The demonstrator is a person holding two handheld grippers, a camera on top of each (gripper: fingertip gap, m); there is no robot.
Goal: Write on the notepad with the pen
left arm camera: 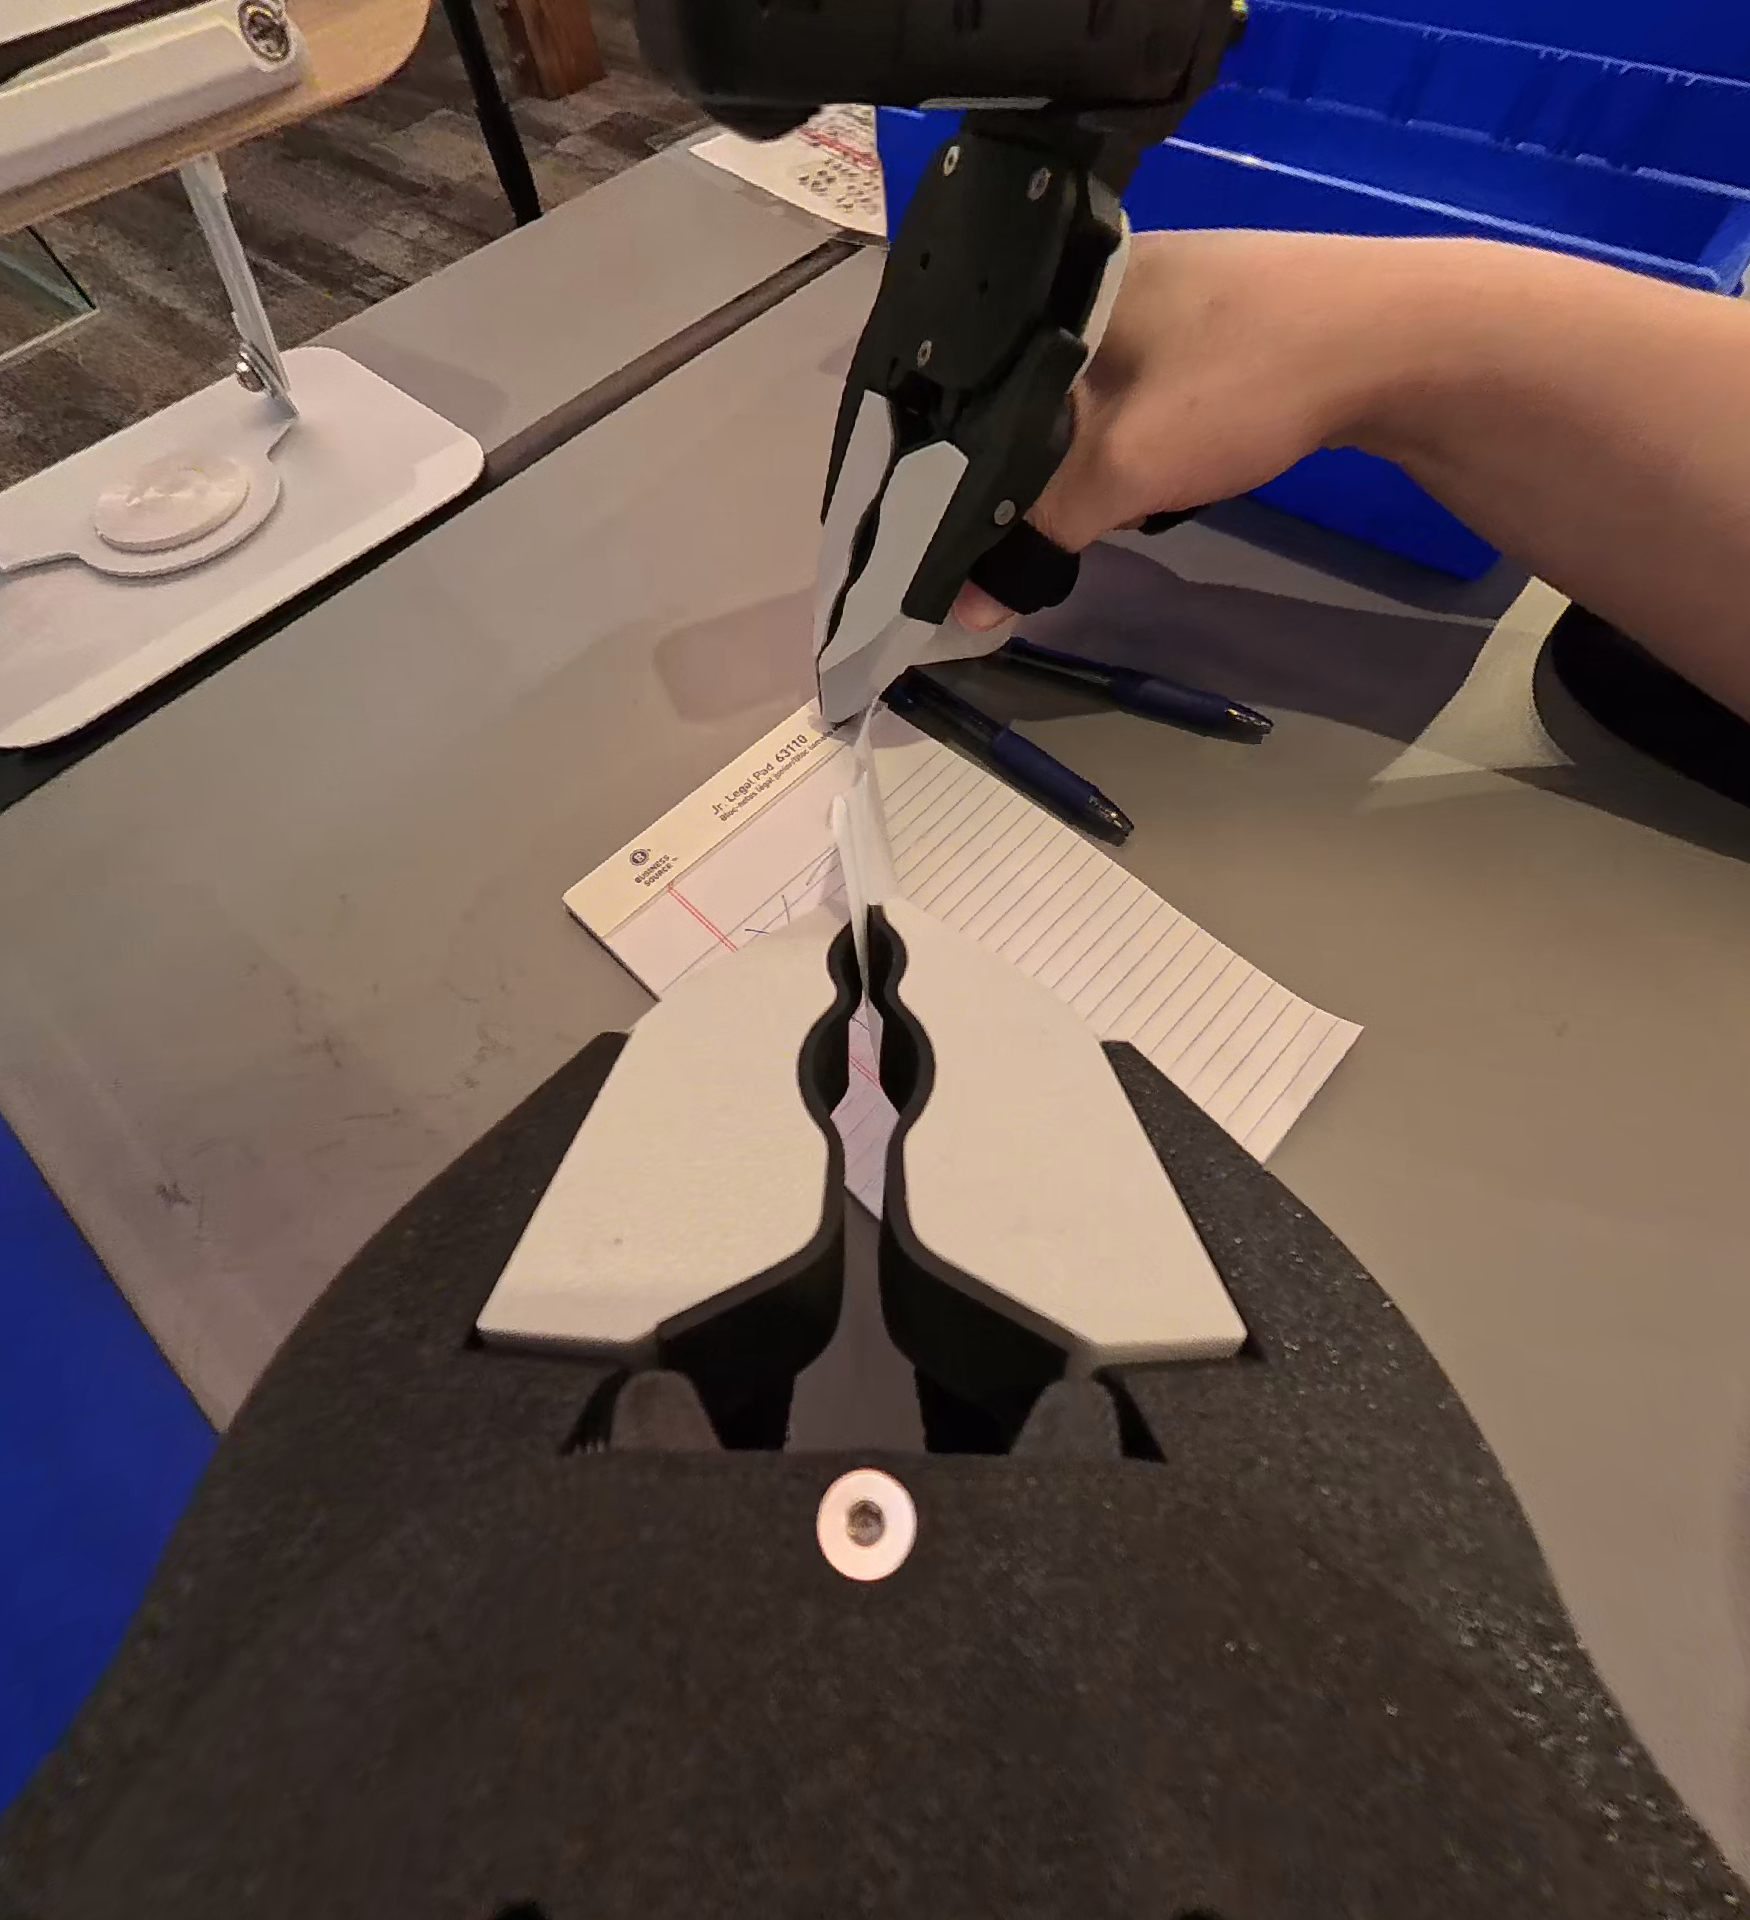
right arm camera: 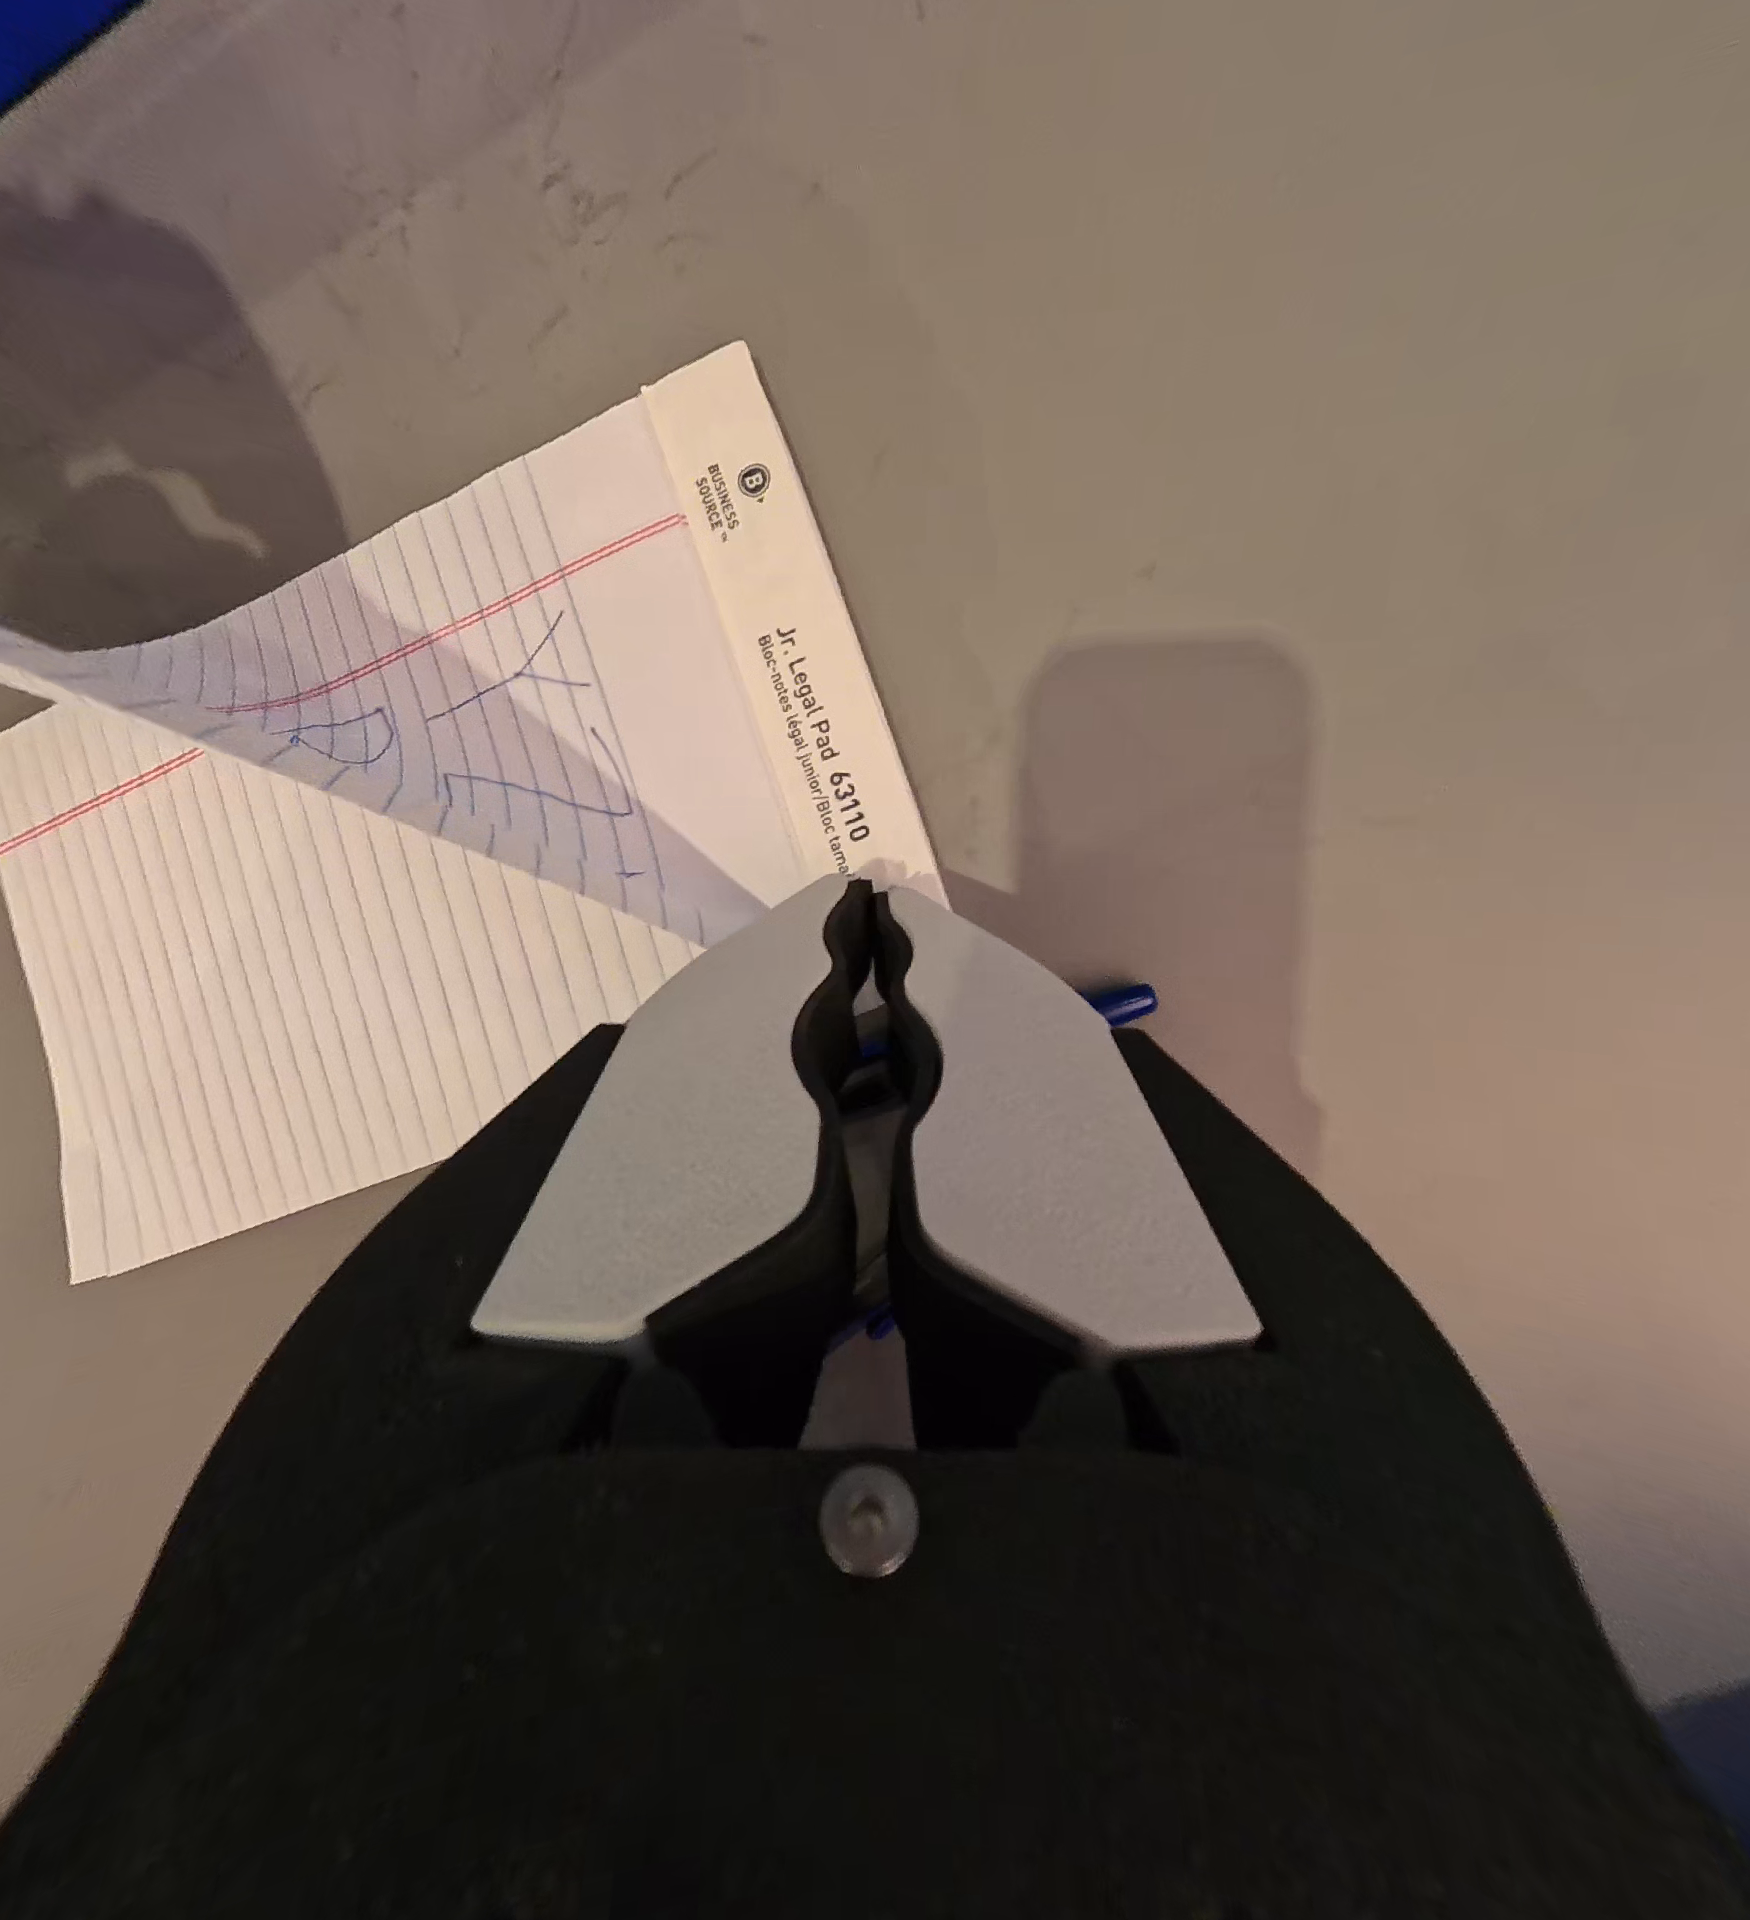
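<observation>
**Here, a scribbled sheet is held up between both grippers**

Here the white lined notepad [right arm camera: 351, 997] lies on the grey table [right arm camera: 1266, 364], its top sheet [right arm camera: 497, 748] with blue scribbles lifted. The left gripper [left arm camera: 866, 961] and right gripper [right arm camera: 871, 894] each pinch that sheet. Two blue pens [left arm camera: 1016, 753] lie just beside the pad.

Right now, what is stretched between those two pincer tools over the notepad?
A lifted sheet of the notepad, scribbled in blue. The left gripper pinches one edge, the right gripper the corner by the binding. Both wrist views show it.
</observation>
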